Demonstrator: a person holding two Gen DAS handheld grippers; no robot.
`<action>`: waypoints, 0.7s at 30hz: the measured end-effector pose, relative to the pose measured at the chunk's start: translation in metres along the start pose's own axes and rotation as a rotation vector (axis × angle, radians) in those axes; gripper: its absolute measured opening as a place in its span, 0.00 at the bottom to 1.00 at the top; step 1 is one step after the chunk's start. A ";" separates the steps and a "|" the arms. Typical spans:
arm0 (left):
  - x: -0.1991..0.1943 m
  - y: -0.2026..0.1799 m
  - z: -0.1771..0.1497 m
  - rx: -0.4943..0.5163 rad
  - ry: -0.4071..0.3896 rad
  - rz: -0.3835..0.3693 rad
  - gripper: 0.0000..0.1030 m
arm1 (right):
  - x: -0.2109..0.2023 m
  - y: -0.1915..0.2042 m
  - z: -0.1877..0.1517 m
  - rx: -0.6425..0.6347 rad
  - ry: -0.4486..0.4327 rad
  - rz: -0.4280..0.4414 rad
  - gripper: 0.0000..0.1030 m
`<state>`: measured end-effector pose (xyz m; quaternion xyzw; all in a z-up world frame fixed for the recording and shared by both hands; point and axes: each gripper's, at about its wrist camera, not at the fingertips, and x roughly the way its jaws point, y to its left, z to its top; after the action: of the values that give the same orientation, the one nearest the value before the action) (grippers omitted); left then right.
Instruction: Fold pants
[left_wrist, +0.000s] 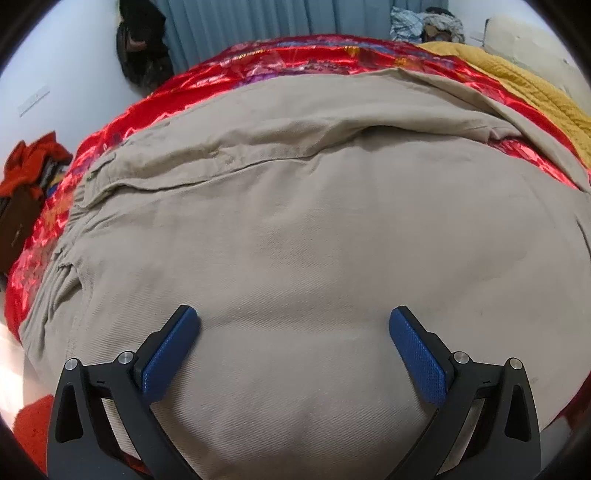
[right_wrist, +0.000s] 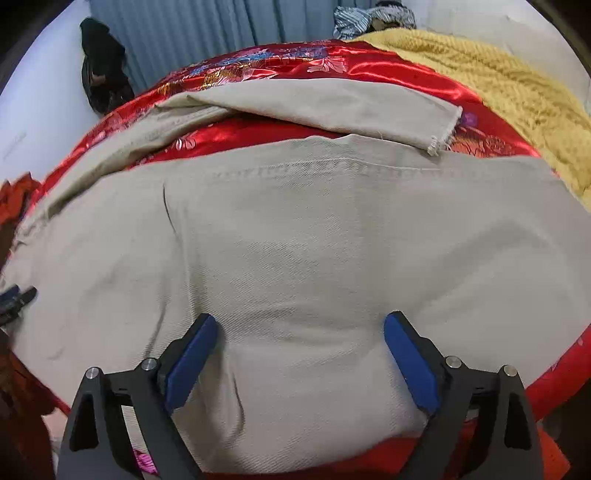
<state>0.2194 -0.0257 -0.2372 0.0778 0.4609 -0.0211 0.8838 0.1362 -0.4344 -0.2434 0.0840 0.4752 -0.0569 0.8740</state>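
Across the red satin bedspread (left_wrist: 207, 79) lie the beige pants (left_wrist: 295, 229), one leg's frayed hem (right_wrist: 441, 138) angled away at the far side. Left gripper (left_wrist: 294, 321) hangs over the cloth, jaws wide, nothing held. Right gripper (right_wrist: 300, 326) likewise, jaws spread. Yellow blanket (right_wrist: 498, 85) beyond.

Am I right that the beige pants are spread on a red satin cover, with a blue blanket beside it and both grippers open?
Nearly. The blanket is mustard yellow, not blue, as the right wrist view shows. The rest holds: the beige pants lie on the red satin cover, and the left gripper and right gripper are open.
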 end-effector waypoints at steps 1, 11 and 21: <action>0.000 -0.001 -0.002 0.005 -0.007 0.000 0.99 | 0.001 0.001 -0.001 0.005 -0.006 -0.004 0.91; 0.002 0.000 -0.002 0.016 -0.014 0.013 0.99 | -0.003 -0.003 -0.002 0.015 -0.029 0.000 0.92; 0.003 -0.001 -0.001 0.022 -0.016 0.020 0.99 | -0.003 -0.003 -0.002 0.009 -0.038 0.004 0.92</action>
<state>0.2199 -0.0265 -0.2406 0.0920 0.4528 -0.0177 0.8867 0.1319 -0.4371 -0.2424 0.0878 0.4581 -0.0590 0.8826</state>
